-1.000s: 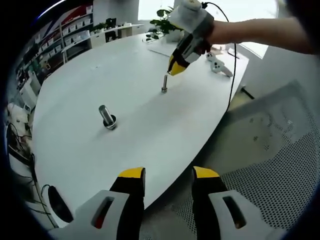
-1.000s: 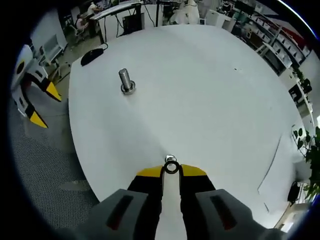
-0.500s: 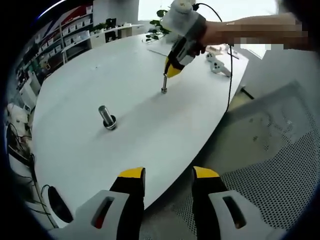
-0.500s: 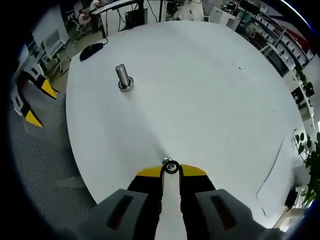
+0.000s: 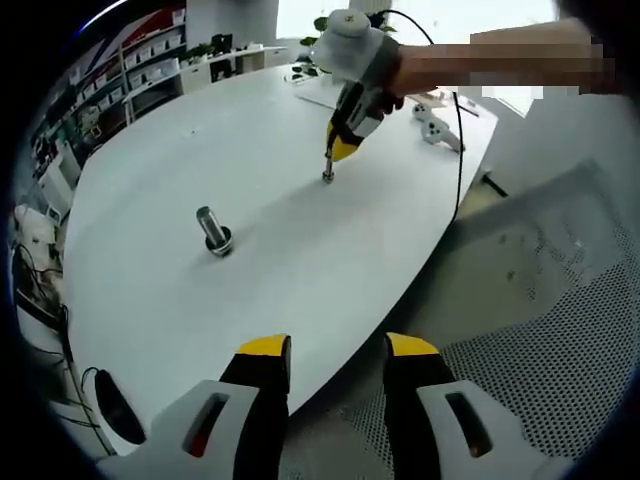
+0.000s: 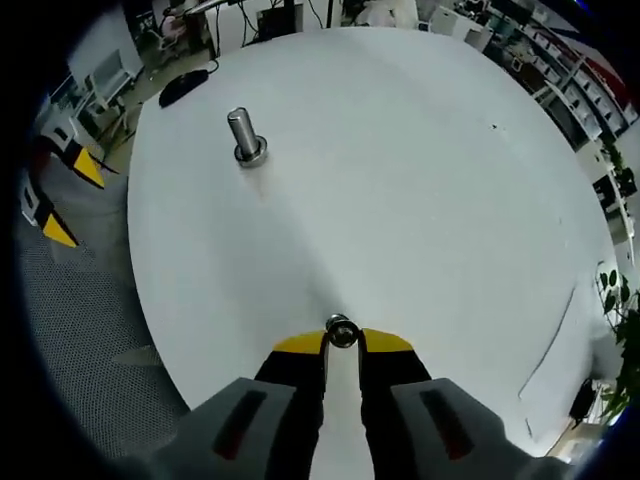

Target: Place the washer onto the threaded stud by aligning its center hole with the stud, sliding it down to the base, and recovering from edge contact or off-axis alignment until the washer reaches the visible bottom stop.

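A person's right gripper [image 6: 342, 343] pinches a small metal washer [image 6: 341, 331] between its yellow-tipped fingers [image 6: 300, 346], which are drawn close together on either side of the ring. In the right gripper view the washer sits right at the fingertips, directly over the top of a thin threaded stud [image 5: 328, 169] standing on the white round table [image 6: 420, 200]; the stud's head shows inside or just behind the ring, and whether the hole has caught the stud cannot be told.

In the left gripper view the right gripper [image 5: 341, 148] comes in from the upper right, held by a hand [image 5: 400, 78] with a bare forearm, its yellow tips meeting the upper end of the stud, which stands upright with its base on the tabletop.

The left gripper [image 5: 337, 350] hangs off the table's near edge, above a perforated grey floor [image 5: 560, 370], its two fingers [image 5: 262, 352] spread wide apart with nothing between them. The left gripper [image 6: 60, 190] also appears at the left edge of the right gripper view as two yellow tips.

A thicker steel bolt [image 5: 214, 231] stands head-down well ahead of the left fingers and to the left of the stud, well apart from it. Beyond the right gripper, a cable [image 5: 461, 140] trails over the far table edge, with potted plants [image 5: 325, 40] and shelving [image 5: 120, 70] behind.
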`<act>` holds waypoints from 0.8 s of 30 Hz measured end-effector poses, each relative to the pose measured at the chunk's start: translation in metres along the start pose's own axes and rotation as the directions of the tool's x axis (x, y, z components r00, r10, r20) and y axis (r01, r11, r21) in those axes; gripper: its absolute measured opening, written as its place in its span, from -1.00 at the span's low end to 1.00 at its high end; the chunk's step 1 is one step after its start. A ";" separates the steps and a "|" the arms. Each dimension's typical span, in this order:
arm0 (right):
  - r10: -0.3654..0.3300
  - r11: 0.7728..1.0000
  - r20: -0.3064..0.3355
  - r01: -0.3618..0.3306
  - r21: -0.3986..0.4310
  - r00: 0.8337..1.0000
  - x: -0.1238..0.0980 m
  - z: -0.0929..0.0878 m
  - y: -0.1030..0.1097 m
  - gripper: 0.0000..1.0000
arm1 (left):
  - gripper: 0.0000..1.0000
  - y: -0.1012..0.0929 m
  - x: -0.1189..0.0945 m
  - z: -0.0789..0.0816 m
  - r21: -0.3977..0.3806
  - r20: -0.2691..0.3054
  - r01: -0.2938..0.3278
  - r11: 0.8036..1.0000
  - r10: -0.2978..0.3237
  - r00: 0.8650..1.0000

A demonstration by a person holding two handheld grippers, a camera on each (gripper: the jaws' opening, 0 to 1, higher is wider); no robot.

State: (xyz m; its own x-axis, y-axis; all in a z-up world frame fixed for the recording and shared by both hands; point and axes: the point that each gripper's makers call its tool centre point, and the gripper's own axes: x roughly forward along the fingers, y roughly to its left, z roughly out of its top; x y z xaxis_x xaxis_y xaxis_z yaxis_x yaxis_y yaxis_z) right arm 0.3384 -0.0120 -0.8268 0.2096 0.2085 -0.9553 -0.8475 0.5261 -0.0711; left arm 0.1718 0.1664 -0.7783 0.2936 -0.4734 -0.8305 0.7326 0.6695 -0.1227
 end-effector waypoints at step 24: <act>0.023 0.998 -0.015 -0.022 0.064 1.000 0.027 -0.014 0.003 -0.70 | -0.31 0.003 0.001 -0.004 -0.004 -0.015 -0.012 1.000 0.012 1.000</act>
State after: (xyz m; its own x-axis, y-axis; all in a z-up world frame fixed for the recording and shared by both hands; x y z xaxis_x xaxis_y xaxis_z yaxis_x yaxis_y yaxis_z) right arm 0.3348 -0.0168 -0.8571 0.1826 0.2077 -0.9610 -0.8187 0.5733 -0.0316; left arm 0.1718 0.1699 -0.7812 0.2934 -0.4565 -0.8400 0.7263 0.6778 -0.1146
